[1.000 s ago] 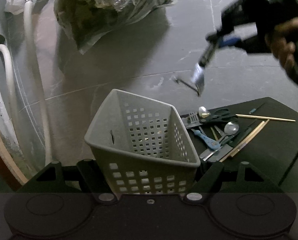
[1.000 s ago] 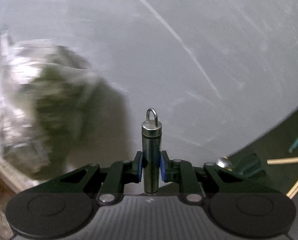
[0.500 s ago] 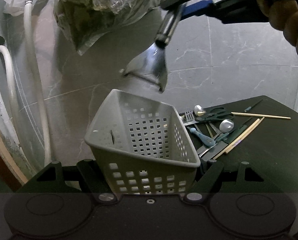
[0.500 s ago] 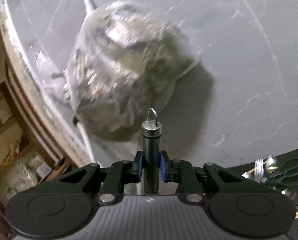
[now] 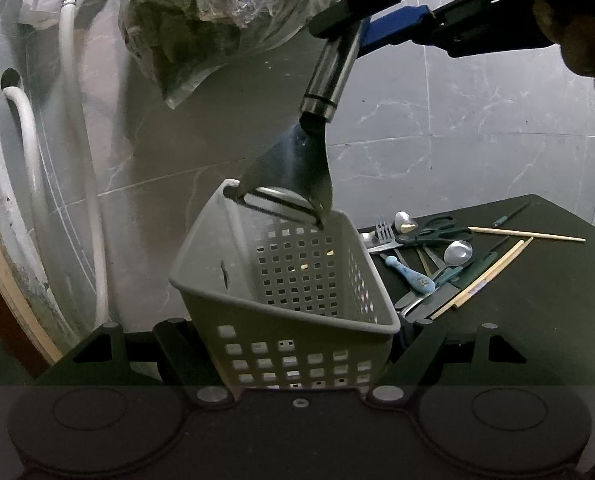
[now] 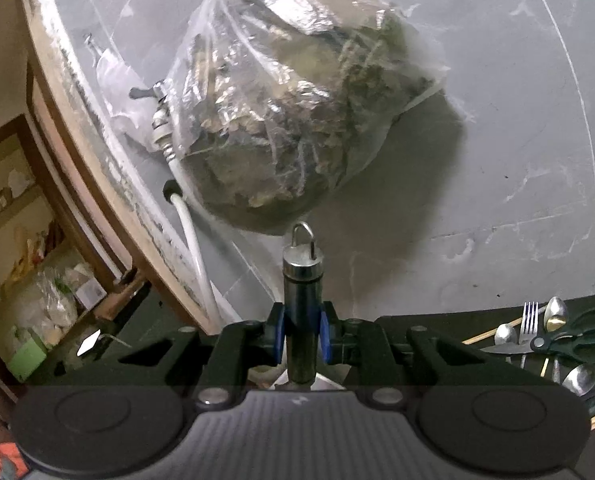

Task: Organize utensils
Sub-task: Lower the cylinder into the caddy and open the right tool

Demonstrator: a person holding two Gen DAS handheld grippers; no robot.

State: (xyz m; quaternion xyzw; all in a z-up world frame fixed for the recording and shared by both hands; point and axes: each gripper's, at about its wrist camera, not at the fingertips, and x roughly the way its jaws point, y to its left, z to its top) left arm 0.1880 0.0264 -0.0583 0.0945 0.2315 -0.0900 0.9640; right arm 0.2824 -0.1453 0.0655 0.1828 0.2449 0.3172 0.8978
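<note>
While the left hand-held gripper (image 5: 301,360) is clamped on the grey basket (image 5: 285,280), the right hand-held gripper (image 6: 301,340) grips the metal handle of a peeler (image 5: 297,168). The peeler's blade hangs over the basket's far rim. The other utensils (image 5: 437,256) lie in a heap on the dark surface (image 5: 537,300) beside the basket.

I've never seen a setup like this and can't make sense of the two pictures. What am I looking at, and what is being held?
There is no robot: a person holds a pair of hand-operated tongs in each hand, each with a wide-angle camera looking along its fingers.

The left camera view shows the left tongs clamped on a grey perforated basket. Above it the right tongs hold a metal peeler, blade down at the basket's far rim.

The right camera view shows those same tongs shut on the peeler's handle, with a plastic bag on the wall behind.

On the dark table lie scissors, a fork, spoons and chopsticks.
</note>
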